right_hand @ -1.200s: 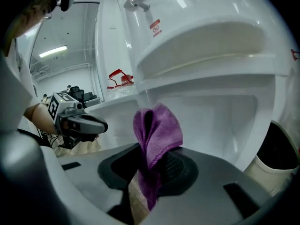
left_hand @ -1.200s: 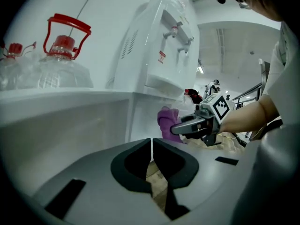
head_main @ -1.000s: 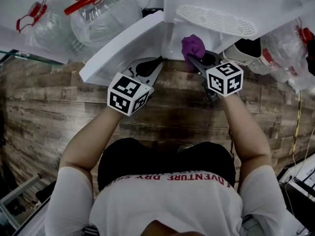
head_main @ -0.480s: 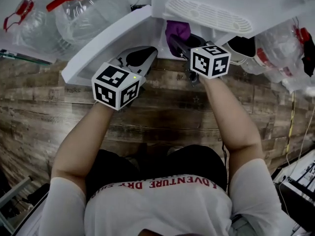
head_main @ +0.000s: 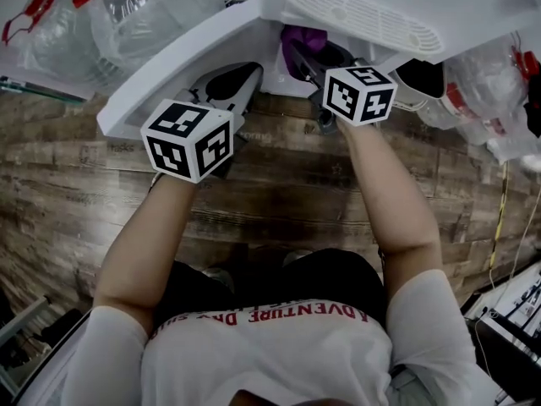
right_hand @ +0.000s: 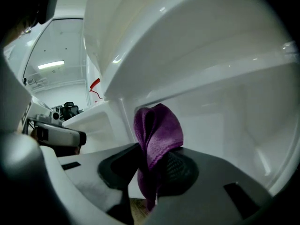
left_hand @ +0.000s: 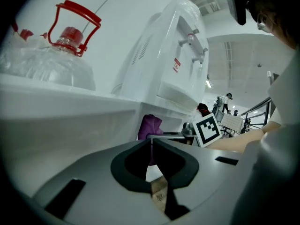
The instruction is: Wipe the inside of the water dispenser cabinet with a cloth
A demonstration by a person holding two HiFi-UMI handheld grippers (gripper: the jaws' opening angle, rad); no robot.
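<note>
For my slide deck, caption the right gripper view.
Right gripper shut on a purple cloth, held at the white cabinet interior.

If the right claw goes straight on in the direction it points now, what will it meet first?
Probably the white inner wall of the cabinet; the purple cloth held in the right claw would touch it first. Depth is unclear.

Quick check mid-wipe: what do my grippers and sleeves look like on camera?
The left gripper and right gripper are grey with black-lined jaws. Each carries a white cube with black square markers. The person wears a white short-sleeved T-shirt with red lettering.
</note>
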